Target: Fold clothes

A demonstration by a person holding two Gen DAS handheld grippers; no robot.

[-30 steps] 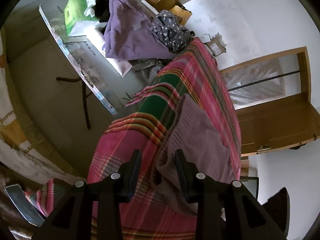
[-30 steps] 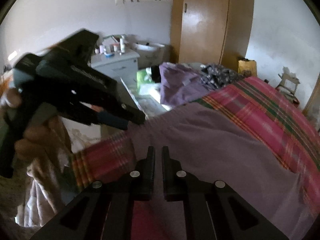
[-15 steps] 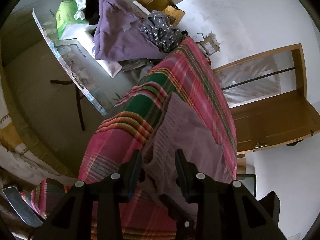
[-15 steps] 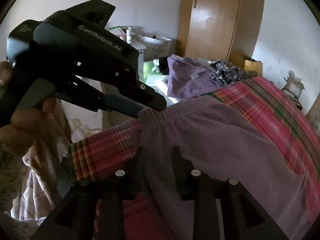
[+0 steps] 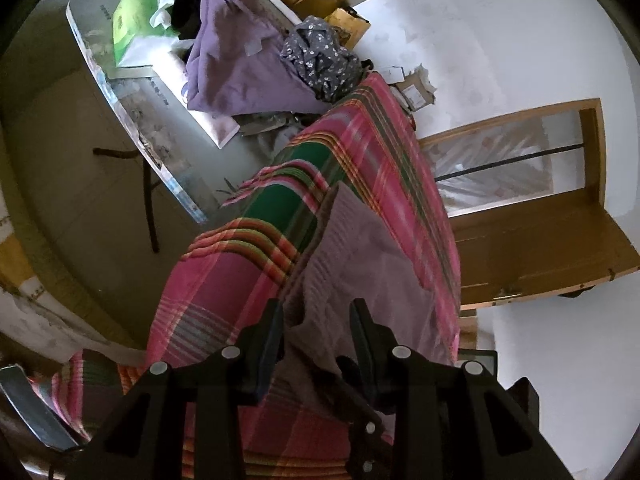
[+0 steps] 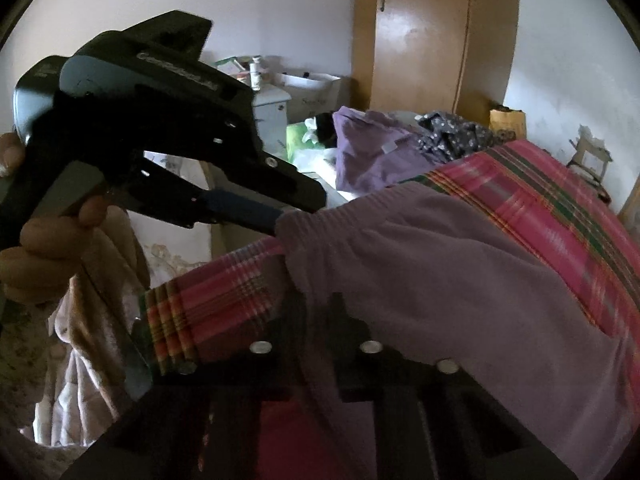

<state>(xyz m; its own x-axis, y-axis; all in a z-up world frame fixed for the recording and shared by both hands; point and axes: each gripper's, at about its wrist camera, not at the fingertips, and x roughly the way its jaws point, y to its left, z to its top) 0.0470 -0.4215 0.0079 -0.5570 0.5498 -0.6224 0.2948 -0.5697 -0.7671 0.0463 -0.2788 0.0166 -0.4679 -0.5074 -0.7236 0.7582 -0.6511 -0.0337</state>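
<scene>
Your left wrist view looks down the length of the pink plaid blanket [image 5: 224,300] and shows what the other camera misses: the wooden door frame [image 5: 532,216] off to the right of your left gripper [image 5: 318,322] and the grey table [image 5: 132,128] ahead to its left. Your right wrist view alone shows your left hand [image 6: 48,236] wrapped round the left gripper's black body, the tall wooden wardrobe [image 6: 424,32] far ahead, and the white cabinet [image 6: 272,108] with bottles on top.

Ahead of both grippers, at the far end of the blanket, lie a crumpled purple garment [image 5: 240,64] and a dark floral garment [image 5: 320,60] just beside it; a green tissue pack [image 5: 136,24] sits to their left. In the right wrist view the left gripper's body blocks much of the room on the left.

The mauve trousers [image 5: 360,264] lie flat on the blanket, waistband end toward you. Your left gripper stands about 2 thirds apart, with a bunched fold of the waistband lying between its fingers [image 5: 272,336]; whether the pads press the cloth you cannot tell from here. Your right gripper [image 6: 318,308] is blurred and dark, its jaws closing to a narrow gap right at the near edge of the trousers, with mauve cloth between them
</scene>
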